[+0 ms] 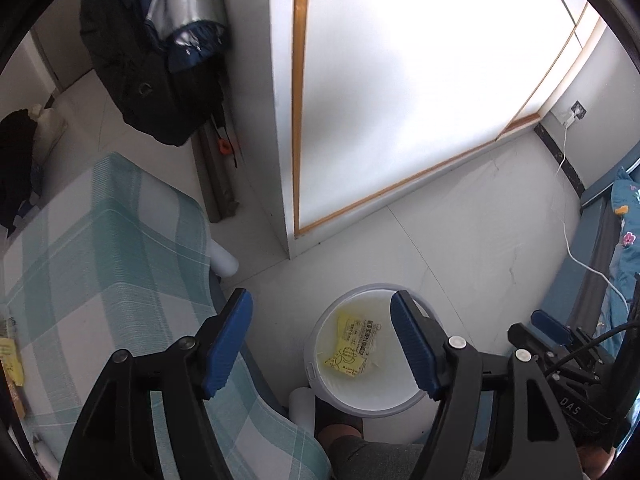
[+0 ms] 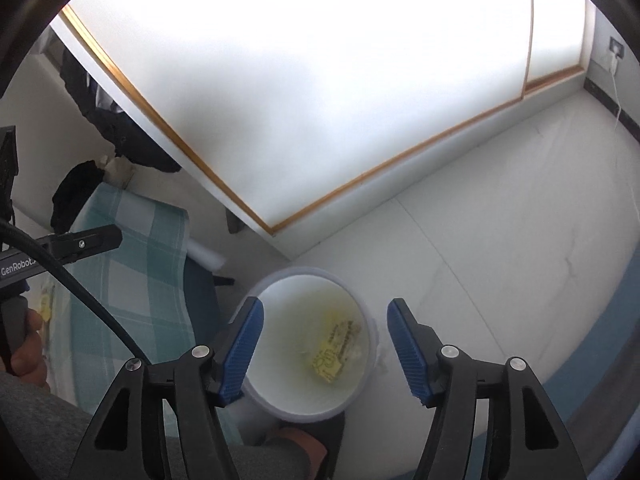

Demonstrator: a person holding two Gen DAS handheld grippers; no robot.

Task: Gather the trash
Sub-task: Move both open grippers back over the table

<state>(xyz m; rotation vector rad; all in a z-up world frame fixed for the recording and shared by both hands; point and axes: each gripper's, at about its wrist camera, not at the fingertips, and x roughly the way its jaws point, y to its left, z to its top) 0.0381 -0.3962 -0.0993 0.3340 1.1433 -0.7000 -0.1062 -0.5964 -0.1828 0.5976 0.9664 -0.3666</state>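
A round white plastic bin [image 1: 362, 350] stands on the pale floor just right of the green-checked cloth seat [image 1: 108, 264], and flat at its bottom lies a crumpled yellow printed wrapper [image 1: 354, 344]. Both the left gripper [image 1: 322, 350] and the right gripper [image 2: 326, 346] hang above it, released and empty. The wrapper looks light, thin and limp, best pinched at a raised corner.

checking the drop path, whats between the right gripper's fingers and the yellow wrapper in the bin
Nothing: the right gripper hangs open over the white bin, with only air down to the yellow wrapper, as the right wrist view shows.
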